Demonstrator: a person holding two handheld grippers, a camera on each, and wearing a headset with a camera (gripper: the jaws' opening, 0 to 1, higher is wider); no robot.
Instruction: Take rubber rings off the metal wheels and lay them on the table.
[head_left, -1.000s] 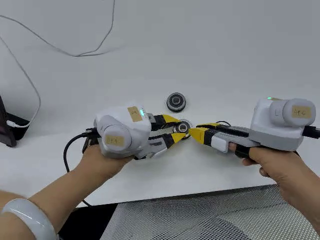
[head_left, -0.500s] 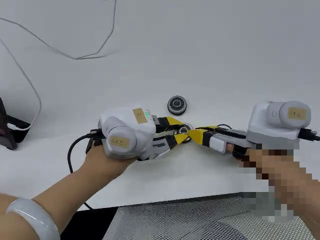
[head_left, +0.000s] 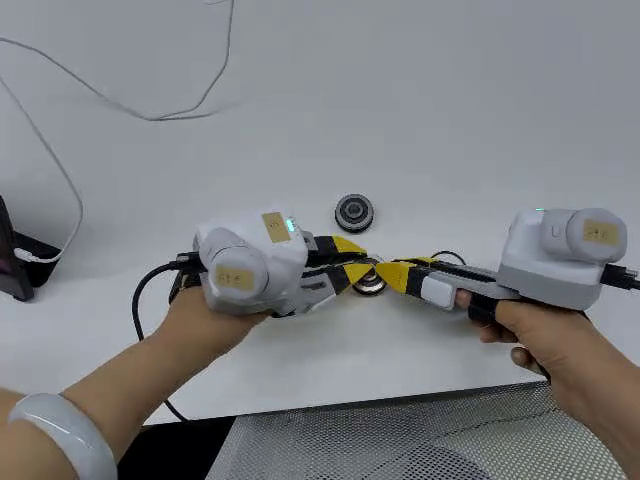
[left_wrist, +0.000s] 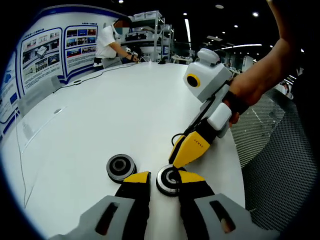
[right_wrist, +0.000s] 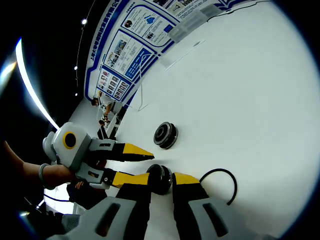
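Observation:
A metal wheel (head_left: 371, 284) with a black rubber ring on it hangs between both grippers just above the white table (head_left: 450, 130). My left gripper (head_left: 362, 265) comes in from the left, and its yellow jaws clamp the wheel (left_wrist: 169, 180). From the right, my right gripper (head_left: 386, 272) has its jaws pinched on the rubber ring at the wheel's edge (right_wrist: 159, 178). A second wheel (head_left: 353, 212) lies flat farther back, apart from both grippers. A loose black rubber ring (right_wrist: 220, 185) lies on the table beside my right gripper.
A grey cable (head_left: 150, 112) curls across the far table. A black device (head_left: 10, 262) stands at the left edge. A mesh surface (head_left: 400, 445) runs below the table's front edge. A person (left_wrist: 107, 42) stands at the far end of the table.
Both grippers have dropped a little toward the table's front edge with the wheel between them. The far wheel has stayed put.

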